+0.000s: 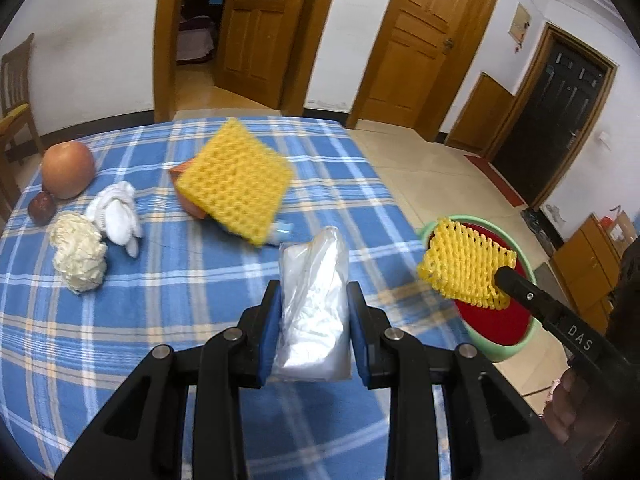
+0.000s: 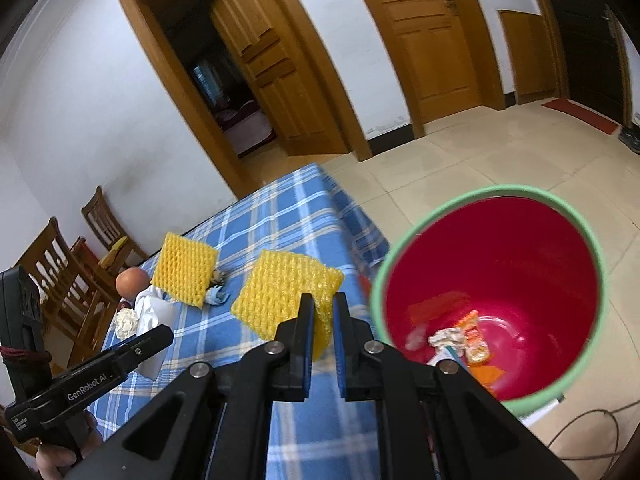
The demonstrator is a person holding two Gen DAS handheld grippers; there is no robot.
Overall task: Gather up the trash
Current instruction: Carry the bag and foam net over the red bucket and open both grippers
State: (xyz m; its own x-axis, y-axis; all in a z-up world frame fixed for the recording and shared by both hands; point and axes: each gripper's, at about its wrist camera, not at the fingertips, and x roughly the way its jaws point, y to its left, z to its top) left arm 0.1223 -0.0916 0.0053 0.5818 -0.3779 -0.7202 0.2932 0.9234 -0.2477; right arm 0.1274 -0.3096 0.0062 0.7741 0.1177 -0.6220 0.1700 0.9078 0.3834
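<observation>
My left gripper is shut on a clear plastic bag just above the blue plaid table. My right gripper is shut on a yellow foam net; in the left wrist view that net hangs over the bin. The bin is red inside with a green rim, stands on the floor right of the table and holds several scraps. A second yellow foam net lies on the table over an orange thing.
A crumpled cream paper ball, a white tissue, an apple and a small dark fruit lie at the table's left. Wooden chairs stand behind the table. Doors and tiled floor lie beyond.
</observation>
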